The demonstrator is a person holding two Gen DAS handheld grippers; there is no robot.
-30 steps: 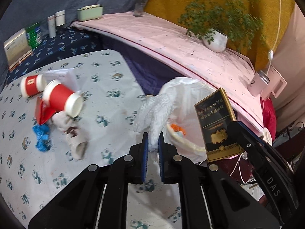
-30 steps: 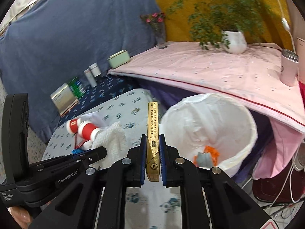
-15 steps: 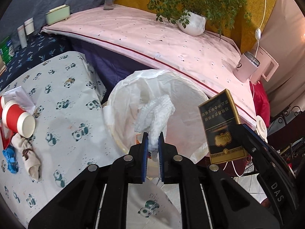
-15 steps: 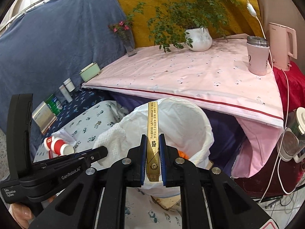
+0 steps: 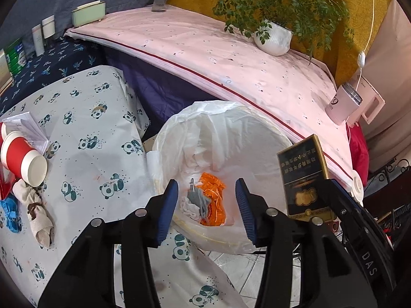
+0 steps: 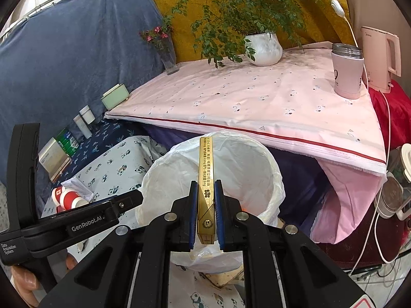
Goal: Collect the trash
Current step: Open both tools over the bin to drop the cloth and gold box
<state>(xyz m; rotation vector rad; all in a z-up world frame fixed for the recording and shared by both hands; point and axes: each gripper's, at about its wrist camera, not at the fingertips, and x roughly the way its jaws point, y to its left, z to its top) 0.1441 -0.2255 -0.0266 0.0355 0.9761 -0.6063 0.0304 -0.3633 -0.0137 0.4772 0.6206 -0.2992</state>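
Gaping wide over the bin, left gripper (image 5: 206,202) with nothing between its blue pads (image 5: 168,205) — empty, parked right above the mouth of the white-lined trash bin (image 5: 272,131), presumably so anything let go falls straight in. Directly below, inside the liner: orange wrapper scraps (image 5: 214,192), a grey piece and a crumpled white tissue (image 5: 188,206) resting on the bottom.

Clamped tight on the other side, right gripper (image 6: 206,214) pinching a gold-edged cigarette box (image 6: 205,179) by its narrow faces, box standing upright and edge-on to the camera, top end reaching over the bin's far rim. Held at the lower end, probably to leave most of the box free to drop cleanly; from the left wrist view, same box seen face-on, dark with gold trim, hovering beside the bin's right edge and not yet above the middle.

Further out, on the panda-print cloth (image 5: 84,154) to the left — more rubbish waiting: red paper cups (image 5: 21,157) lying on their sides, a stained wad of tissue (image 5: 37,210), a blue scrap (image 5: 10,213) and folded white paper (image 5: 25,125). Well apart from the bin, so several trips likely left.

Beyond, on the pink-covered table (image 6: 257,102): potted plant (image 6: 262,48), pink tumbler (image 6: 346,74), kettle (image 6: 380,59) — household things, apparently not rubbish.
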